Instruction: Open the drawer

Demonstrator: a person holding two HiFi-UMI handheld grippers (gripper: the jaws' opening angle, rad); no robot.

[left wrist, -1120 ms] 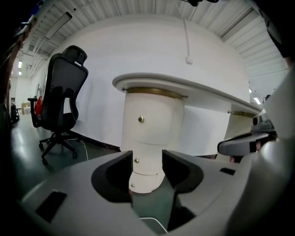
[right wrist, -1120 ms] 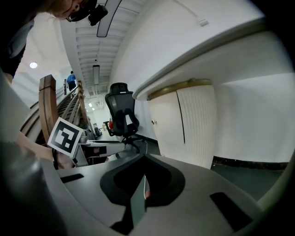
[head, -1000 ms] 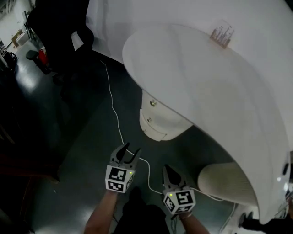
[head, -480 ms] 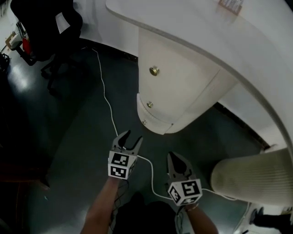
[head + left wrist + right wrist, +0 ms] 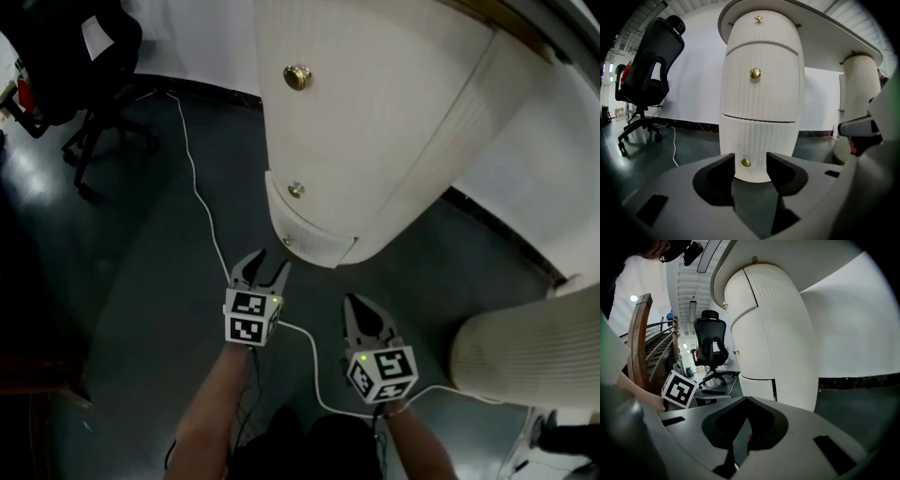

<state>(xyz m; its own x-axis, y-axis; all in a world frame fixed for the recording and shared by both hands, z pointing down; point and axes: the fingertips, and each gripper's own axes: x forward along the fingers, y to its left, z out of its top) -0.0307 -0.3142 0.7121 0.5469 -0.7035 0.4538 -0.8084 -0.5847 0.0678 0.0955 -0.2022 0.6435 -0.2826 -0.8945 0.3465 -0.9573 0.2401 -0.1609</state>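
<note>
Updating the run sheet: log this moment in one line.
left gripper: just opened wider, empty | right gripper: shut, empty | lowest drawer knob: ahead, untouched

Empty left tongs (image 5: 269, 262) just opened wider, nearing drawer (image 5: 323, 230).

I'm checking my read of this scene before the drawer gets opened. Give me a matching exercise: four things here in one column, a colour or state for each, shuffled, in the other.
1 left gripper
2 right gripper
3 office chair
4 cable on the floor

A black
B white
C fingers together
D fingers apart

Pairs: 1-D, 2-C, 3-A, 4-B. The left gripper's fingers have just been opening, with nothing gripped between them.
</note>
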